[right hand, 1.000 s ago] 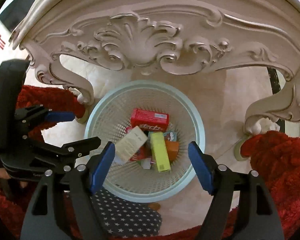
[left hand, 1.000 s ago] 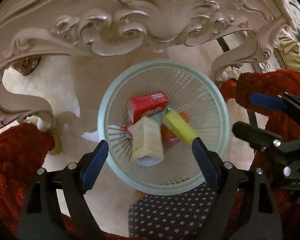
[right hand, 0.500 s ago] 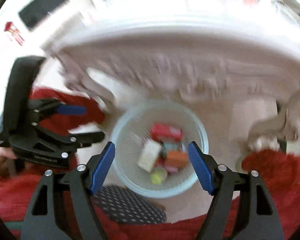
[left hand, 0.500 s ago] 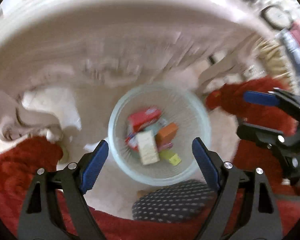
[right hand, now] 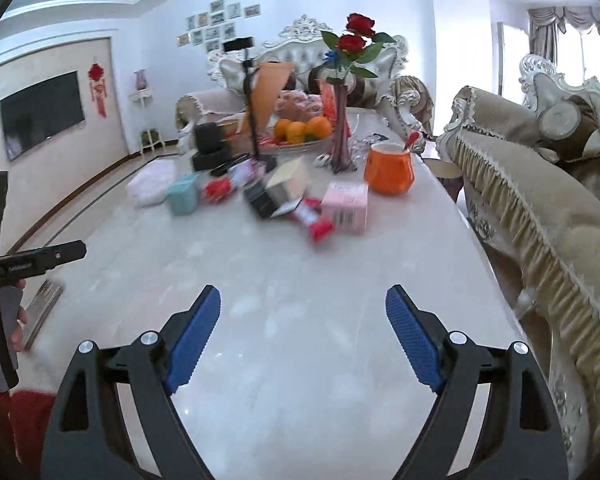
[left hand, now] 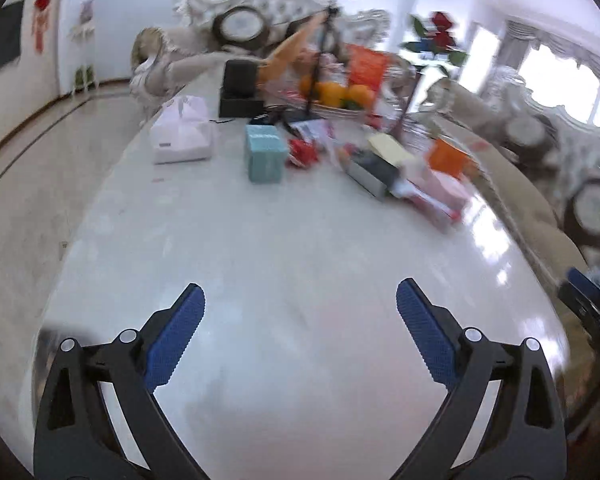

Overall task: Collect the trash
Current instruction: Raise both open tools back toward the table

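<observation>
Both grippers are open and empty above the near end of a white marble table (left hand: 300,248). The left gripper (left hand: 298,304) and the right gripper (right hand: 302,300) point at clutter farther up the table. There lie a teal box (left hand: 263,153) (right hand: 184,198), a red wrapper (left hand: 302,152) (right hand: 316,220), a pink box (right hand: 346,207) (left hand: 440,196), a black-and-cream box (right hand: 278,192) (left hand: 374,164) and a small red packet (right hand: 216,189). The wastebasket is out of view.
An orange mug (right hand: 389,172), a vase of roses (right hand: 342,136), a fruit bowl (right hand: 302,130), a tripod (right hand: 252,112) and a white tissue pack (left hand: 182,136) stand at the far end. A beige sofa (right hand: 540,208) runs along the right edge.
Both grippers have swung up from the wastebasket under the table to the tabletop. They stay open and empty.
</observation>
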Tool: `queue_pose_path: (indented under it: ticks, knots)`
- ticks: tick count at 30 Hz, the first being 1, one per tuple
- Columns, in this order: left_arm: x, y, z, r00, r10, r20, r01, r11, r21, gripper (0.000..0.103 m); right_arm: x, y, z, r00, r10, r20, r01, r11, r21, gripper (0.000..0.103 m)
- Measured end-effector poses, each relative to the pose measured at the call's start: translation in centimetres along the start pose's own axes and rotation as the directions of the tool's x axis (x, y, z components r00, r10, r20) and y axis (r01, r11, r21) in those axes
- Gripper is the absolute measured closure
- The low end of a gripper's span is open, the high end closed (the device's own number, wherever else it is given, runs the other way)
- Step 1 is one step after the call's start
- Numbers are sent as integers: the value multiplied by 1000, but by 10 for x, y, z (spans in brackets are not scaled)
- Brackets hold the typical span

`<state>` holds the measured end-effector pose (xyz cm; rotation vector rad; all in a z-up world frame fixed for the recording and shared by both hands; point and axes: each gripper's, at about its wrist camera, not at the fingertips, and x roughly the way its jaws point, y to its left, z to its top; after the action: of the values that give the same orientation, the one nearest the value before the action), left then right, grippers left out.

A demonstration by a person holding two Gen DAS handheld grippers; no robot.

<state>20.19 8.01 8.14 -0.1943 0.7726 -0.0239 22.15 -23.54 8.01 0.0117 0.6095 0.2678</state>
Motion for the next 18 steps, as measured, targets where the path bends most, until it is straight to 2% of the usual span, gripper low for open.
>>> queue_pose_path:
  ticks: [3,8,12,18]
  knots:
    - [60,7,43,997,60,-38,-62,997,-44,9,45,-13,28,999,-13,-40,13,1000,17,19]
    - [119,14,90,989,135,-59,-137,990,-36,9,122,-26,73,987,-84,-139,86,996,7,17]
    - [154,14,119,982,166,-90,-169,985,-26,9,170,-37,84,967,-131,-218,138,990,18,17]
    - [193,20,136,975,179,-130,-187,981,-49,9,216,-50,82,941,-123,-315,149,987,60,17]
